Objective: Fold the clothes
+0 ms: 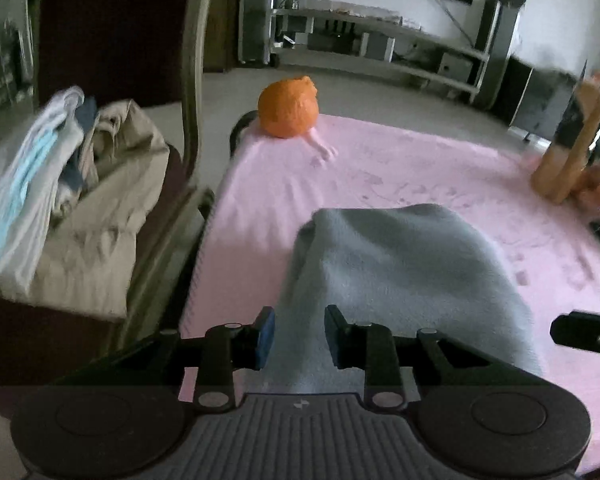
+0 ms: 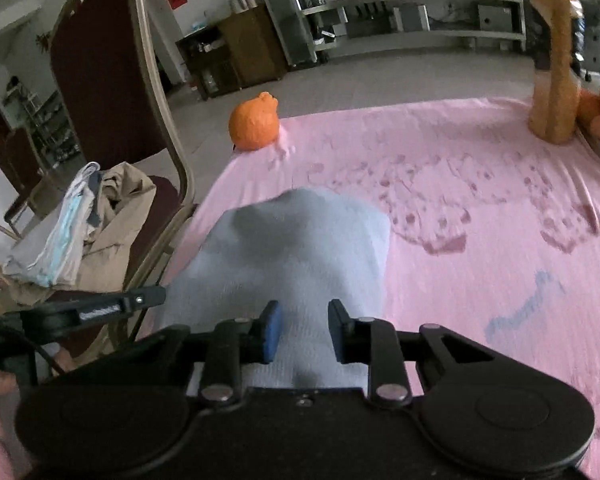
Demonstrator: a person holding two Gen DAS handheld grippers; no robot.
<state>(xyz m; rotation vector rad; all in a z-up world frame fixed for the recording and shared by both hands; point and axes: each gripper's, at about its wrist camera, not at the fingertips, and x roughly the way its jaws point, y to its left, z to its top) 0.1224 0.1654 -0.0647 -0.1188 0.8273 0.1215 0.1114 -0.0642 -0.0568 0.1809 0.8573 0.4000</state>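
Note:
A light blue-grey fleece garment (image 1: 400,260) lies bunched on the pink sheet (image 1: 380,168), with its near edge raised. My left gripper (image 1: 300,336) is shut on that edge; the cloth fills the gap between its blue pads. In the right wrist view the same garment (image 2: 300,248) rises like a tent from the pink sheet (image 2: 480,280). My right gripper (image 2: 304,328) is shut on the cloth's near edge too. The two grippers are side by side, and a black finger (image 2: 100,304) of the left one shows at the left.
An orange plush ball (image 2: 254,124) sits at the sheet's far left corner. A tan long-necked toy (image 2: 552,80) stands at the far right with orange things beside it. Left of the sheet, a dark red chair (image 2: 100,60) holds a pile of clothes (image 2: 80,236).

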